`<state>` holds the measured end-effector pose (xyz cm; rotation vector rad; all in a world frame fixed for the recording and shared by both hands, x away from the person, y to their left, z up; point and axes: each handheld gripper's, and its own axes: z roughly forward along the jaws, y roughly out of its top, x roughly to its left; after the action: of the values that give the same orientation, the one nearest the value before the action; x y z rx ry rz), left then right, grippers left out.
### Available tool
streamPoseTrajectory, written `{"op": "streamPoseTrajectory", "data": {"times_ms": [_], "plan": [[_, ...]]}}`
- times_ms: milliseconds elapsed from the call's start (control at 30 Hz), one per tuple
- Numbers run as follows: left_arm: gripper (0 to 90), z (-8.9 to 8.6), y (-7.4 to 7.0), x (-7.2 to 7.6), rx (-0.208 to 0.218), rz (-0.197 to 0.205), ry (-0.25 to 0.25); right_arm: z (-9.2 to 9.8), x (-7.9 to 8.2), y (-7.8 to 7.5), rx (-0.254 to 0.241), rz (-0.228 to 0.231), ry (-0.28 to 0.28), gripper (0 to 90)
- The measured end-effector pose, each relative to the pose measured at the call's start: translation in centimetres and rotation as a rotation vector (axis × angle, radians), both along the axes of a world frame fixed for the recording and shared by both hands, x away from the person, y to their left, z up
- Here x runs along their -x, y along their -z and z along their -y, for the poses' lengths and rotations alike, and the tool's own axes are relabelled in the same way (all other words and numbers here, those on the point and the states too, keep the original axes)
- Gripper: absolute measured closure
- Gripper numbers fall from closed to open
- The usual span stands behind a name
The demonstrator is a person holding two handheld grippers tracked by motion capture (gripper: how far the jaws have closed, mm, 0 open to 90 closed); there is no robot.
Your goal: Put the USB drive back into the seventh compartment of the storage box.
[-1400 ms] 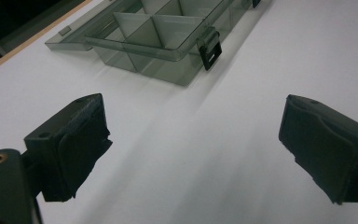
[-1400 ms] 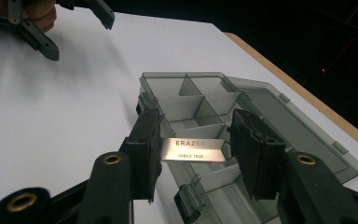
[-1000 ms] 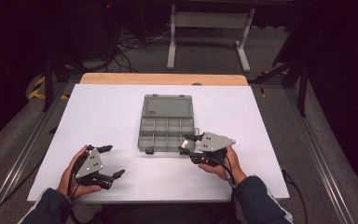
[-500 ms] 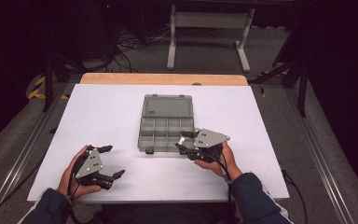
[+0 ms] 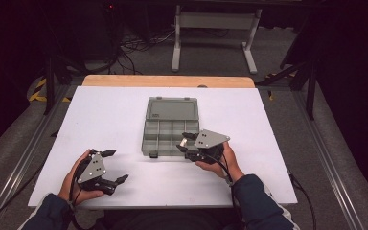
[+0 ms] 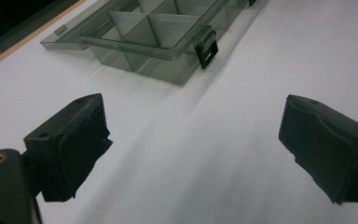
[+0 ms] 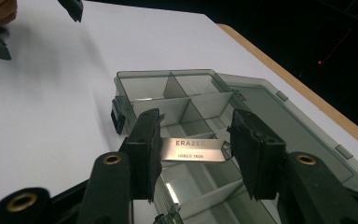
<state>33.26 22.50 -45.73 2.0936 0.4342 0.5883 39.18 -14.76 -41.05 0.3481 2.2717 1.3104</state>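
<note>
Right claw (image 7: 193,154) grips the USB stick (image 7: 193,150) endwise over the open box (image 7: 279,126), apparently for compartment placement; left claw (image 6: 193,149) rests open.

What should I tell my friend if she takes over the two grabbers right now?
Right gripper: shut on a silver USB stick, held by its two ends above the compartments at the near right corner of the organizer box.
Left gripper: open, holding nothing, over the white table to the near left of the box.
Box: middle of the table, its lid folded flat open on the far side; the compartments in view look empty.
Done: lid open, stick picked up and brought over the box.
Left: probably lower the stick into a compartment, let go, perhaps close the lid.
</note>
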Motion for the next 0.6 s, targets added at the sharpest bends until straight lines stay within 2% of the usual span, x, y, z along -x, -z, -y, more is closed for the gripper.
{"op": "streamPoseTrajectory", "data": {"times_ms": [600], "plan": [[8.7,0.0,0.0,0.1,0.002,-0.003,0.004,-1.3,-1.1,0.9,0.030,-0.026,0.006,54.1]]}}
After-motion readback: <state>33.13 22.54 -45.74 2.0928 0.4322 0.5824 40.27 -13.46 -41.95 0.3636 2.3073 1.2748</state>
